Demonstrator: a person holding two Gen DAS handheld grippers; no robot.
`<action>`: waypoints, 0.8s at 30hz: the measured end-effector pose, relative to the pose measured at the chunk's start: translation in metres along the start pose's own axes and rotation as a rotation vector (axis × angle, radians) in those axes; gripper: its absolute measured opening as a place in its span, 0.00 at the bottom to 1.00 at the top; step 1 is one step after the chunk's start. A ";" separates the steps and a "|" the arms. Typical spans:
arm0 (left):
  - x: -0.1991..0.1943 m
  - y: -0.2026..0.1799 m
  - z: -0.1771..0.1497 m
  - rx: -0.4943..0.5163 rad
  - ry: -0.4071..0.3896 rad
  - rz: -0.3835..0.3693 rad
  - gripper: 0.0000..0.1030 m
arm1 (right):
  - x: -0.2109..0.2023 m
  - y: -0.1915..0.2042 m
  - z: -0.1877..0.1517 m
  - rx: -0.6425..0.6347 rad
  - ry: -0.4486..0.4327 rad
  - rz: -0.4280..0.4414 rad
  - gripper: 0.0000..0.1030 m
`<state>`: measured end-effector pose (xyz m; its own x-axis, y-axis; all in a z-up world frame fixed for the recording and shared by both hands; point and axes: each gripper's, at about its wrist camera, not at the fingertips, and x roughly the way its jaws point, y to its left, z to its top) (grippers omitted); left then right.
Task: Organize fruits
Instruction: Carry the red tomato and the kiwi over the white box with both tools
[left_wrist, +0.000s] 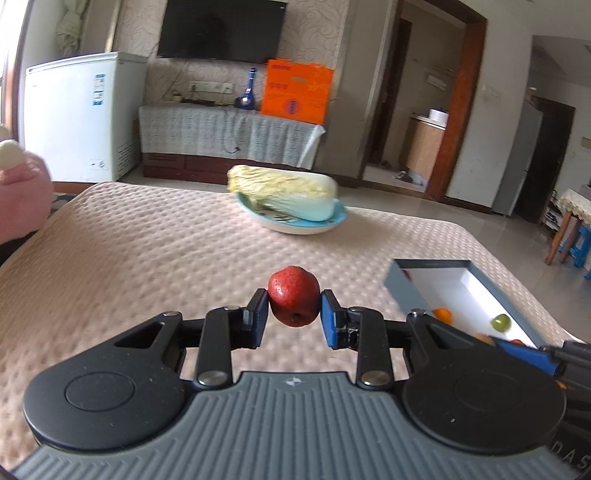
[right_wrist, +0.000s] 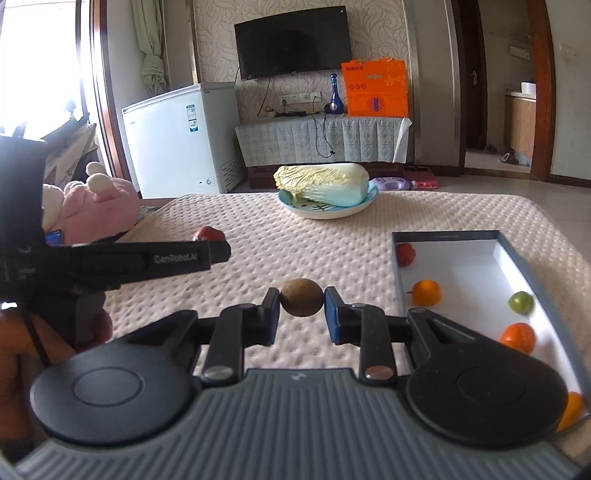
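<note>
My blue fingers look like matt plastic, pinching a glossy, speckled red fruit above the quilted cloth surface.

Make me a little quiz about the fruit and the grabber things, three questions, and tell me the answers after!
1. True or false: the left gripper holds a red fruit.
2. What does the right gripper hold: A) orange, B) brown kiwi, C) cabbage?
3. Fill in: the cabbage lies on a ____.

Key: 1 true; 2 B; 3 plate.
</note>
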<state>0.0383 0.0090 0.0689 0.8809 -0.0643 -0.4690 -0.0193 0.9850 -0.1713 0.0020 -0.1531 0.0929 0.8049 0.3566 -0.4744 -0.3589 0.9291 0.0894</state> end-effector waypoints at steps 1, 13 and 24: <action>0.000 -0.006 -0.001 0.011 -0.002 -0.008 0.34 | -0.004 -0.004 0.000 -0.002 -0.005 -0.008 0.28; 0.021 -0.070 -0.007 0.061 0.019 -0.118 0.34 | -0.029 -0.063 -0.005 0.068 -0.020 -0.082 0.28; 0.033 -0.109 -0.011 0.128 0.017 -0.179 0.34 | -0.043 -0.100 -0.013 0.120 -0.021 -0.131 0.28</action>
<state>0.0644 -0.1018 0.0623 0.8567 -0.2420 -0.4555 0.1983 0.9698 -0.1422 -0.0027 -0.2620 0.0932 0.8511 0.2329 -0.4705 -0.1927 0.9722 0.1326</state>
